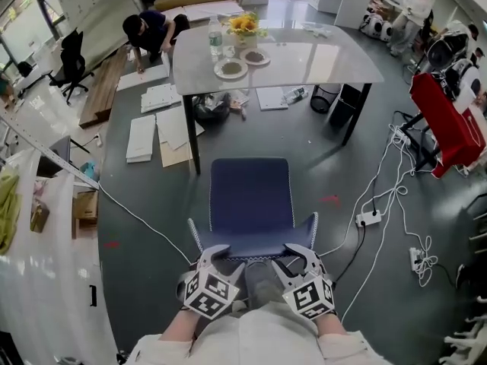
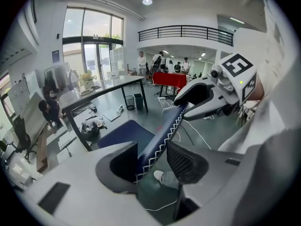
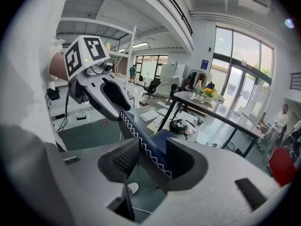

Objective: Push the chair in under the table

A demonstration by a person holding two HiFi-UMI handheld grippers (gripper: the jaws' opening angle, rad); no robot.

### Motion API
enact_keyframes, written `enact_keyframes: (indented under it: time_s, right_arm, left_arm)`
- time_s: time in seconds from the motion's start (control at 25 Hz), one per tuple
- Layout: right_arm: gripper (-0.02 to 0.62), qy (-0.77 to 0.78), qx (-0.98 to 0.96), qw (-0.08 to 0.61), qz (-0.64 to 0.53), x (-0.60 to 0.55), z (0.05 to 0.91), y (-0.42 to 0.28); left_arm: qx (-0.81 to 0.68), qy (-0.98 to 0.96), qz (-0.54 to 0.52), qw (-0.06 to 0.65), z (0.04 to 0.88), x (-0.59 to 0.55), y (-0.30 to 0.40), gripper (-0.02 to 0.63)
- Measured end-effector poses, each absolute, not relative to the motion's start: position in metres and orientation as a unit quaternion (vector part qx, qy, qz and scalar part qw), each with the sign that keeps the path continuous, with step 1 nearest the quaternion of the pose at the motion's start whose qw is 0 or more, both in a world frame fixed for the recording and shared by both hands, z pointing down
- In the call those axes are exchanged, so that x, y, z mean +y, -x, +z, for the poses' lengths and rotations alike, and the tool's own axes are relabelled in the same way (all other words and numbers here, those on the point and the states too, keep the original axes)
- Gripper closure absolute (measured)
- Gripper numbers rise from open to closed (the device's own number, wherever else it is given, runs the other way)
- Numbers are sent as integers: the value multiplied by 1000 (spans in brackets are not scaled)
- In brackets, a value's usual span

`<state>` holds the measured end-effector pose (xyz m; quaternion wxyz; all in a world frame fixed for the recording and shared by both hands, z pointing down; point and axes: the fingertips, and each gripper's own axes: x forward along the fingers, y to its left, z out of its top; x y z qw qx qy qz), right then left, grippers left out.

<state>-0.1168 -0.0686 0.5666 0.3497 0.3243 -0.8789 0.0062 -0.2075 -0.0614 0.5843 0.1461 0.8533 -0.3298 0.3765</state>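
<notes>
Blue chair (image 1: 251, 198) faces the grey table (image 1: 319, 61), its backrest's top edge between the parted, unclamped jaws of left gripper (image 1: 215, 255) and right gripper (image 1: 302, 254).

The chair (image 1: 251, 196) stands before the table (image 1: 327, 59), seat outside it; plates (image 1: 230, 68) and bottle (image 1: 215, 38) on the tabletop's left part

Dark glossy floor (image 1: 129, 196) is littered w/ white panels (image 1: 142, 137) & cardboard (image 1: 175, 157) at upper left. White cables (image 1: 396, 196) & a power strip (image 1: 369, 218) are strewn at right. A black office chair (image 1: 71, 63) is parked by a long wooden board (image 1: 103, 90). Tall windows (image 2: 89, 36), recessed ceiling lights (image 2: 147, 1) & a railed mezzanine (image 2: 188, 31) are seen in left gripper view. Walls are white; room is lit by daylight.
</notes>
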Motion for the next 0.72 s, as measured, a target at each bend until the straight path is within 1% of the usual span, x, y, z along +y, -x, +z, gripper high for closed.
enact_keyframes:
  time_s: [0.36, 0.72]
  right_arm:
    - [446, -306, -886, 349, 4, -149, 566, 122]
    - [446, -275, -900, 338, 0, -228, 564, 122]
  left_arm:
    - [-339, -848, 378, 154, 584, -140, 213, 407]
    - [-362, -844, 370, 142, 582, -214, 213, 408]
